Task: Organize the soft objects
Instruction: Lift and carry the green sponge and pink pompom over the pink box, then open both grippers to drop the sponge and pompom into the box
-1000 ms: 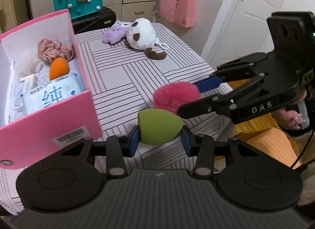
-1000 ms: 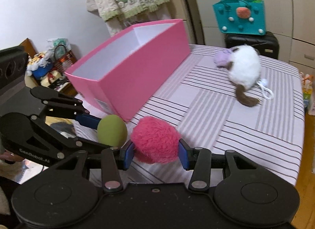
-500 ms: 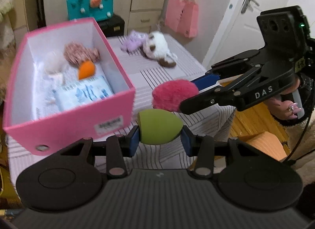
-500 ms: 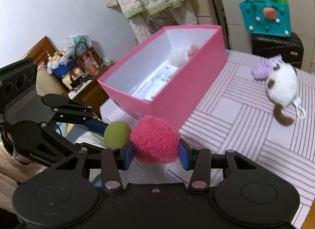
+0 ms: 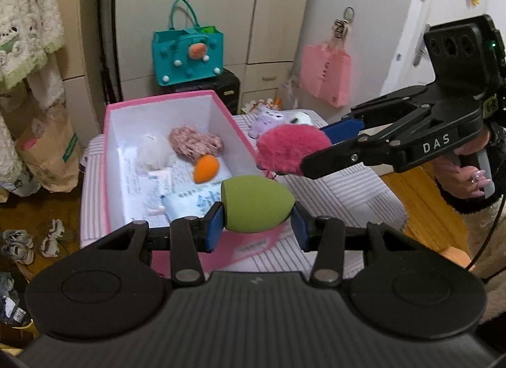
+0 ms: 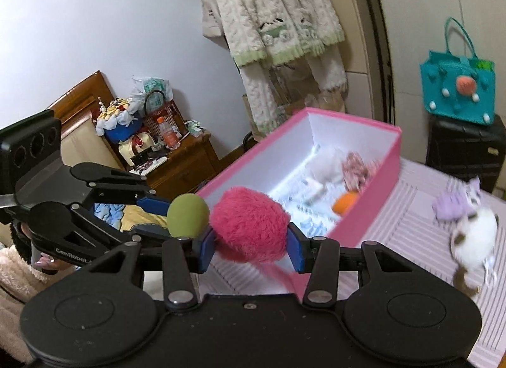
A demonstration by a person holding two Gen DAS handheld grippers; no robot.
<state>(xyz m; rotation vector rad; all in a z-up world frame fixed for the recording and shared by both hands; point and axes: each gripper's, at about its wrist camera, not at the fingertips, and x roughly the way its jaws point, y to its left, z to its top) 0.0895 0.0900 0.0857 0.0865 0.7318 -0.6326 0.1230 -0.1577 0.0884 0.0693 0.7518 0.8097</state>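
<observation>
My left gripper is shut on a green egg-shaped sponge, held high over the near end of the pink box. My right gripper is shut on a fluffy pink pompom, held above the box's right wall; it also shows in the left wrist view. The box holds an orange sponge, a pink scrunchie, a white puff and tissue packs. A white-and-brown plush and a purple plush lie on the striped table.
The striped tablecloth covers the table. A teal bag sits on a black suitcase behind it. A pink paper bag hangs at right. Clothes hang at left, shoes lie on the floor.
Both grippers have risen with their objects and moved left over the pink box; the view now looks down into the box from higher up.
</observation>
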